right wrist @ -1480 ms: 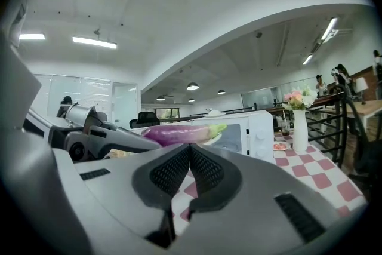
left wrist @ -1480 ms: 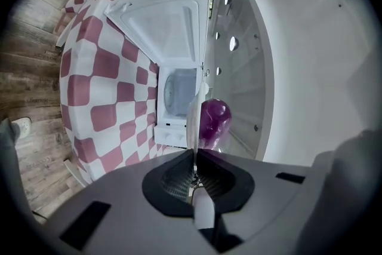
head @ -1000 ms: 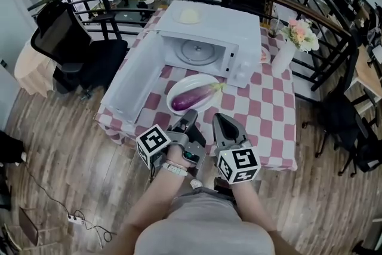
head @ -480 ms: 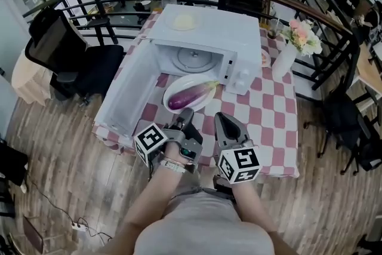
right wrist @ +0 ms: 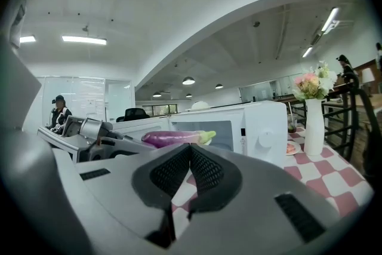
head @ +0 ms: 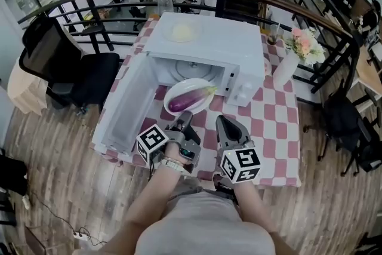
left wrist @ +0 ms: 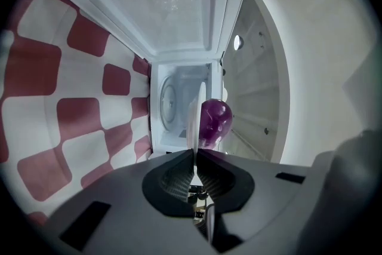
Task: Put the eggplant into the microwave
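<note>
Head view shows me a white microwave (head: 209, 45) on a red-and-white checked surface (head: 268, 122); its door (head: 125, 104) is swung wide open to the left; the eggplant (head: 190, 100) lies across a white plate (head: 176, 91) right at the mouth of the cavity, green stem end toward the control panel side; the plate's far rim overlaps the opening, and I cannot tell whether the plate rests on the surface or is lifted off it. My left gripper (head: 185, 119) reaches to the plate's near rim; in the left gripper view its fingers (left wrist: 173, 179) are closed down on that thin rim, which runs edge-on straight out from between them, with the purple eggplant just beyond and the turntable inside the microwave behind it. My right gripper (head: 225, 123) sits just beside the left one, short of the plate and apart from it; in the right gripper view its fingers meet with nothing between them; the eggplant shows above them, in front of the cavity. A vase of flowers (head: 285, 68) stands on the surface to the right of the microwave; a pale round item (head: 181, 31) lies on the microwave's top; a black chair (head: 59, 63) stands on the wooden floor to the left.
</note>
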